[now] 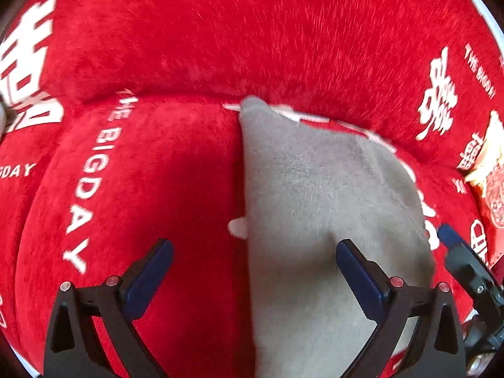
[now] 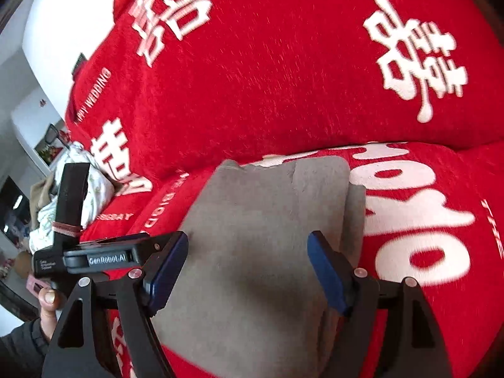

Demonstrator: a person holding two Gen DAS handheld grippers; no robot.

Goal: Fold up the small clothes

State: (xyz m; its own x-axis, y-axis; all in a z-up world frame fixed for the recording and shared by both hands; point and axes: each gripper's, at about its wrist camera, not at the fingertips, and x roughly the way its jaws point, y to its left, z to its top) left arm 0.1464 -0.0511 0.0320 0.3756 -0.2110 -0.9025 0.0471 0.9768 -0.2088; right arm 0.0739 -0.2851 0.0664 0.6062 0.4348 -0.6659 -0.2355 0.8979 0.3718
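Observation:
A small grey garment (image 1: 315, 189) lies flat on the red sofa seat, folded into a long strip with a straight left edge. A little white tag (image 1: 237, 226) sticks out from that edge. My left gripper (image 1: 253, 245) hovers open over that left edge, one finger over red fabric and the other over the grey cloth. In the right wrist view the same garment (image 2: 267, 220) runs away from me. My right gripper (image 2: 249, 236) stands open above its near half, and nothing is pinched between the pads. A hand (image 2: 47, 299) holds the left gripper's body at the lower left.
The red plush sofa cover (image 1: 173, 173) with white lettering spans the seat, and the back cushion (image 2: 267, 78) rises behind it. A heap of light patterned clothes (image 2: 91, 186) lies at the sofa's left end. A red and cream packet (image 1: 491, 189) sits at the right.

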